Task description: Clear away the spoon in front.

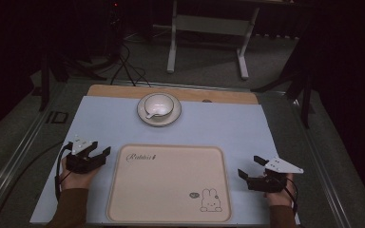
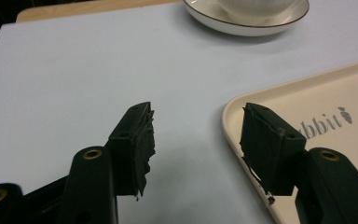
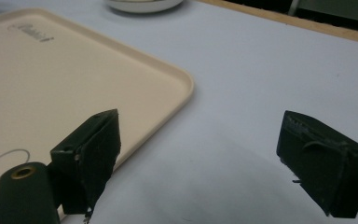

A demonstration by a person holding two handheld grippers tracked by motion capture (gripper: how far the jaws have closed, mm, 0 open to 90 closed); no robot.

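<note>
trouble could come if i reach for the cup (image 1: 158,104) too fast: it may tip off its saucer (image 1: 171,118). my left fingers (image 2: 135,140) and right fingers (image 3: 93,154) are wide, holding nothing, beside the tray (image 1: 123,199).

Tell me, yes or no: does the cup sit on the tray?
No, the cup sits on a saucer beyond the tray, apart from it.

My high view looks forward and down over the whole bench (image 1: 100,128) from my side. Each tool camera sits low and close, looking along its own jaws. Both share the tray (image 2: 354,88) corner nearest them and the saucer (image 3: 142,5) at the far end.
</note>
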